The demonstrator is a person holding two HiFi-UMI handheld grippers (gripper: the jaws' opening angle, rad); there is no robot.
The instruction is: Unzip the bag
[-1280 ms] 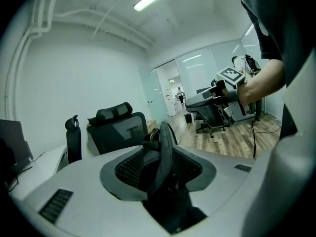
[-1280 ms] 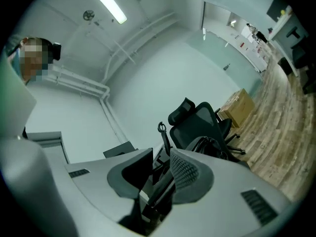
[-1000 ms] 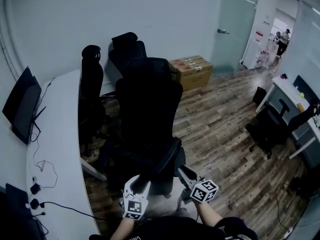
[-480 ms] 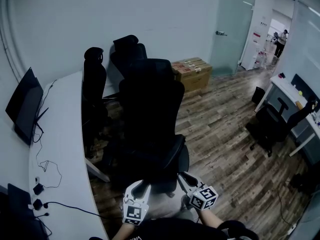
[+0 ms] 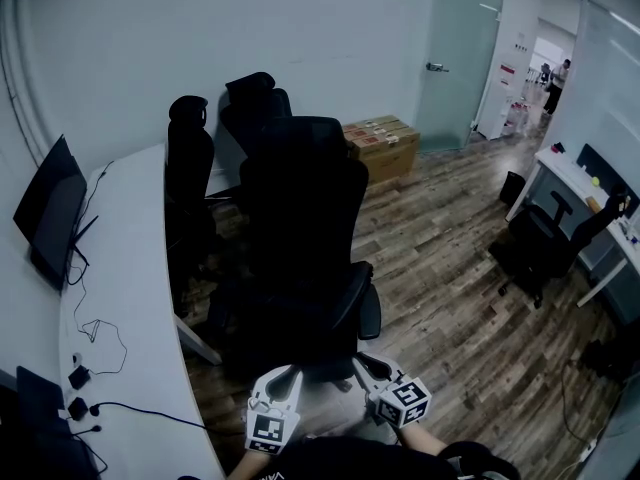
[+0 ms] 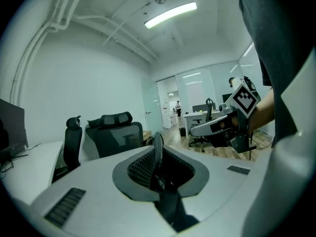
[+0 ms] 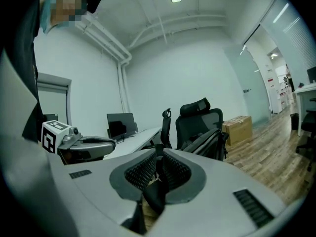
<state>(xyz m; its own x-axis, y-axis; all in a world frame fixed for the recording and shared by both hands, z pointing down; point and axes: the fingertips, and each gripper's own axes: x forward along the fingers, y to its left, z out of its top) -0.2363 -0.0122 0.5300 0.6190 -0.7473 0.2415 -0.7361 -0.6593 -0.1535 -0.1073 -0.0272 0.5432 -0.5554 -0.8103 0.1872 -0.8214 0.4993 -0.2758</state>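
While the left gripper's (image 5: pixel 285 376) jaws, almost together, are closing on a thin dark strip (image 6: pixel 158 149) and the right gripper's (image 5: pixel 362 365) on a dark strap (image 7: pixel 154 191), the bag (image 7: pixel 213 138) seems to lean on the black chair (image 5: pixel 300 218) ahead. If they pinch only fabric, not the zip pull, either grip slips.

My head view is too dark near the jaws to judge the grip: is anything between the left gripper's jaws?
Observer: Yes. The left gripper is closing its jaws on a thin dark strap, pinched at the tips.
Operator: And the right?
Observer: The right gripper is closing too, on a dark strap piece of its own.
Operator: Where's the bag?
Observer: The right gripper view shows what looks like a black bag with straps, leaning against the black mesh office chair.
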